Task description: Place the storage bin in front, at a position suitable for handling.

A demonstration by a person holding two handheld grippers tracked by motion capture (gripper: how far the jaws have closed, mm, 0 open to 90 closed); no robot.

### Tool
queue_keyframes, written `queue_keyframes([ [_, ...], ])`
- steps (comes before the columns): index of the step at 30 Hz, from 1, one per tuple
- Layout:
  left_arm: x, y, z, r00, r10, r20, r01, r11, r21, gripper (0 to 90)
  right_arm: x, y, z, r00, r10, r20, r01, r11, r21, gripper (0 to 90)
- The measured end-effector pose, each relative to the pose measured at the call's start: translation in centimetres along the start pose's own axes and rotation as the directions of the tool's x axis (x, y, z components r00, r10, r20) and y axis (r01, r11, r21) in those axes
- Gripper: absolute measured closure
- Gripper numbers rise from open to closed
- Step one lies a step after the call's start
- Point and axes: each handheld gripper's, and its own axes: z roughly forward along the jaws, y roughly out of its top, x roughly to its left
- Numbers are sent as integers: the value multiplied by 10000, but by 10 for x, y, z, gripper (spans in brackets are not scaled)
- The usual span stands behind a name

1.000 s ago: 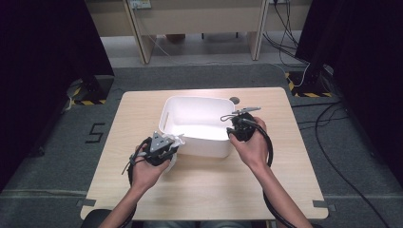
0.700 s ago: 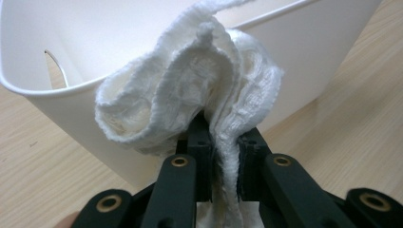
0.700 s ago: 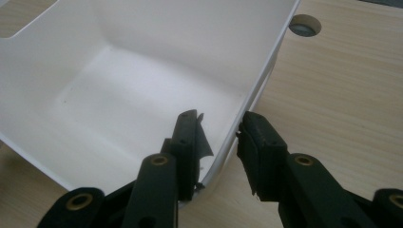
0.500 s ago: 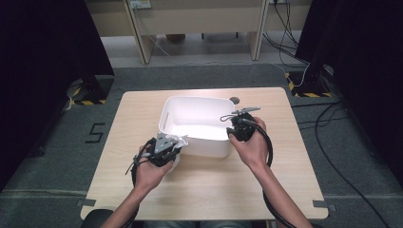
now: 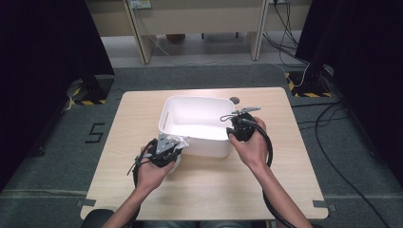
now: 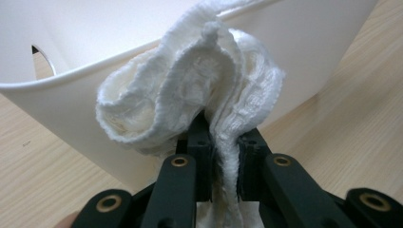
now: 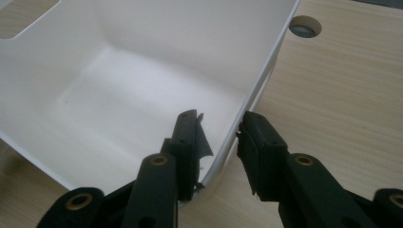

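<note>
Nearest the tabletop's front edge, the left tool (image 5: 177, 144) was clamped on a crumpled white terry cloth (image 5: 181, 142). In the left gripper view its two black jaws pinched a fold of that cloth (image 6: 199, 90), and the rest bunched up above them, just against the outer front wall of the white rectangular plastic bin (image 6: 62, 102). The bunched cloth hid most of the pads, and its lower part ran out of the frame's bottom edge. From the high view the cloth sat at the bin's near left corner, mostly covered by the grey three-cornered plate and the left hand (image 5: 153, 171), so how much of it hung below could not be made out.

Further in, the right tool (image 5: 232, 129) straddled the bin's right wall near its front right corner. In the right gripper view (image 7: 217, 130) one jaw stood inside the bin (image 7: 119, 95) and the other outside, the thin white wall between them. The outer pad lay against the rim; whether the inner pad pressed on the wall was hard to judge, as a narrow gap seemed to show there. The right hand (image 5: 252, 149) covered that tool's body from above.

The bin (image 5: 166, 114) stood about the middle of the light wooden tabletop (image 5: 285, 161), a handle cut-out in its left wall partly visible. Beyond it, towards the far edge, a round cable hole (image 7: 304, 26) lay in the tabletop.
</note>
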Motion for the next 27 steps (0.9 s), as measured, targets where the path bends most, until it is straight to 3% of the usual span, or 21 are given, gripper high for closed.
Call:
queue_keyframes([
  [27, -2, -9, 11, 9999, -15, 159, 9, 9993, 361, 794, 0, 0, 0, 10000, 23, -22, -23, 10000, -16, 683],
])
